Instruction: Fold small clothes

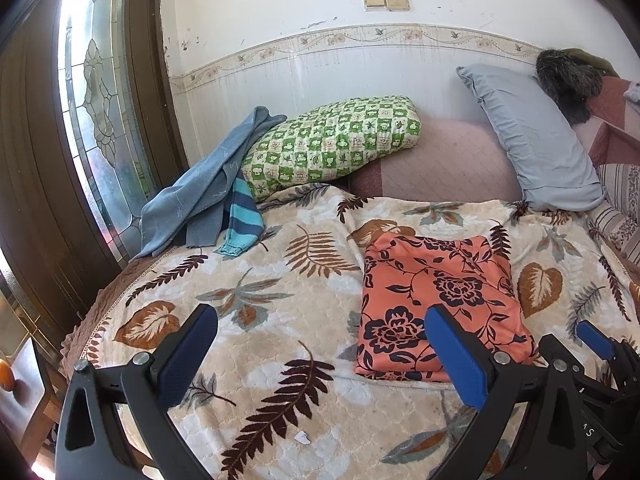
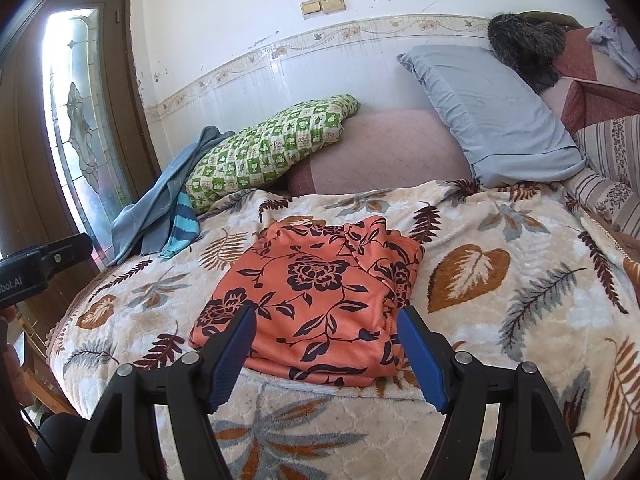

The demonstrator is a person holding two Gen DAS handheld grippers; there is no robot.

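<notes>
At ten o'clock your unfolded blue clothes [image 1: 200, 196] slump against the green pillow [image 1: 332, 140]. Your left gripper [image 1: 320, 356] gapes wide, empty. At two o'clock the orange floral garment [image 1: 436, 304] lies folded; your right gripper [image 2: 326, 356] stands wide before it. Leaf-print blanket [image 1: 280, 280], tiled wall [image 1: 360, 76] behind.

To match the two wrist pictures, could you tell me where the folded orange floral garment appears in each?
Left wrist: folded orange floral garment lies right of centre, behind the gripper's right finger.
Right wrist: it lies at centre, just beyond the open gripper.
Shared landmark: green checked pillow against the wall.
</notes>
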